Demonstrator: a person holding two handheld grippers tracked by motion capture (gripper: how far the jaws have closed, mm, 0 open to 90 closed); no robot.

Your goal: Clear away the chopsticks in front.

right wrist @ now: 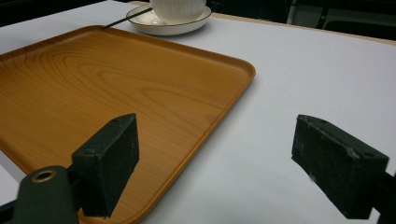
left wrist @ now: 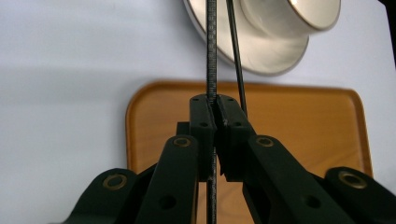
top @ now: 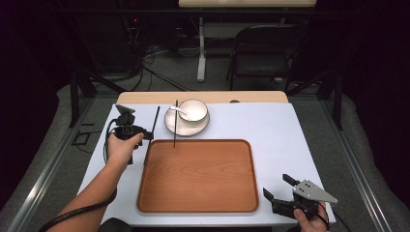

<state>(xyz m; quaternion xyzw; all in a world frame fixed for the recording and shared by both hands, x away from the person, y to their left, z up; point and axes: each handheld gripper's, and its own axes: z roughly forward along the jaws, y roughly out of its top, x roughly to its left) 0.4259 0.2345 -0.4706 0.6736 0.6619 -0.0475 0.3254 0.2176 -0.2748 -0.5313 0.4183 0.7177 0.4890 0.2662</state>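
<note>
My left gripper (top: 148, 136) (left wrist: 215, 100) is shut on a thin black chopstick (top: 154, 123) (left wrist: 211, 46), held left of the wooden tray (top: 198, 176) (left wrist: 303, 126). The stick runs through the closed pads, with its far end toward the plate. A second black chopstick (top: 175, 123) (left wrist: 236, 51) lies across the white plate (top: 179, 128) (left wrist: 271, 53), its near end over the tray's far edge. A white bowl (top: 194, 110) (left wrist: 289, 14) with a white spoon (top: 178, 109) stands on that plate. At the table's near right corner my right gripper (top: 279, 187) (right wrist: 217, 135) is open, nothing between its pads.
The tray (right wrist: 93, 84) lies bare in the middle of the white table (top: 270, 130). Plate (right wrist: 173, 27) and bowl (right wrist: 177, 7) stand just beyond its far edge. A folding chair (top: 263, 53) and a table leg (top: 201, 53) stand on the floor behind.
</note>
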